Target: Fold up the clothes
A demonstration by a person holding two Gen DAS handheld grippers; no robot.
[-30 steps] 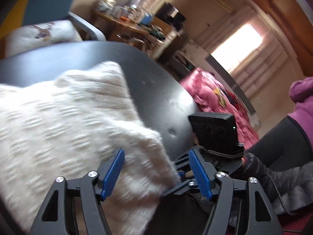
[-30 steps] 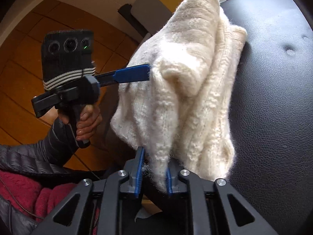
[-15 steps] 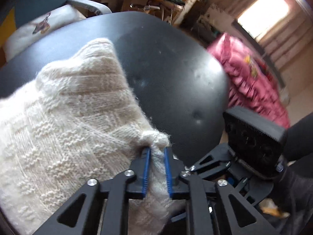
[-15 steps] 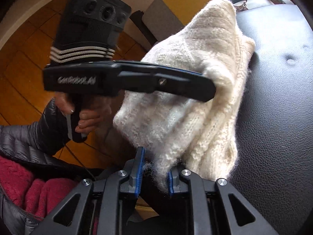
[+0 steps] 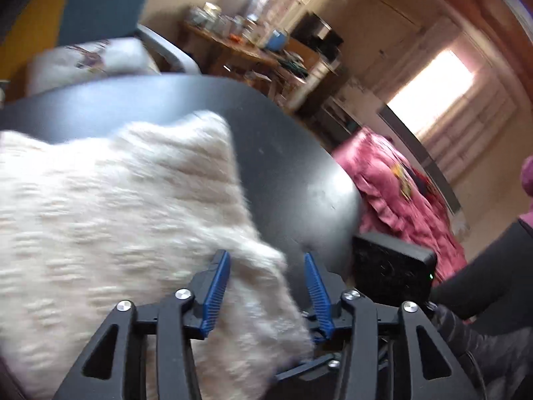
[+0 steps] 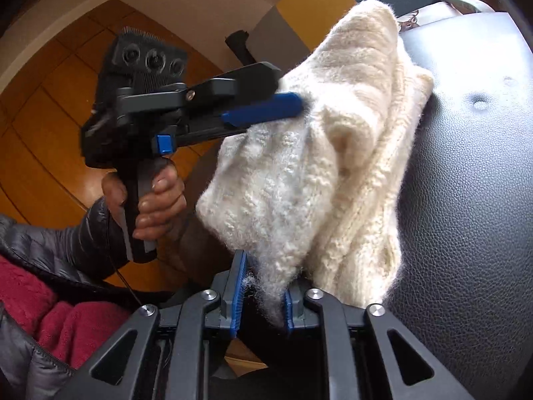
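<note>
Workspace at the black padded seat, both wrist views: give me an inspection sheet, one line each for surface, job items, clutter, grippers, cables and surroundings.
Surface: black padded seat, tufted, bare to the right of the knit.
Job's things: cream knitted sweater, bunched, one edge hanging off the seat's near side.
Clutter: white printed cushion behind the seat.
Grippers: left gripper has just been opening, sweater corner between its pads but not pinched; right gripper shut on the sweater's lower corner.
Cables: thin black cable running down from the left gripper's handle.
Surroundings: wooden floor, crowded wooden table, pink bedding, bright window.
</note>
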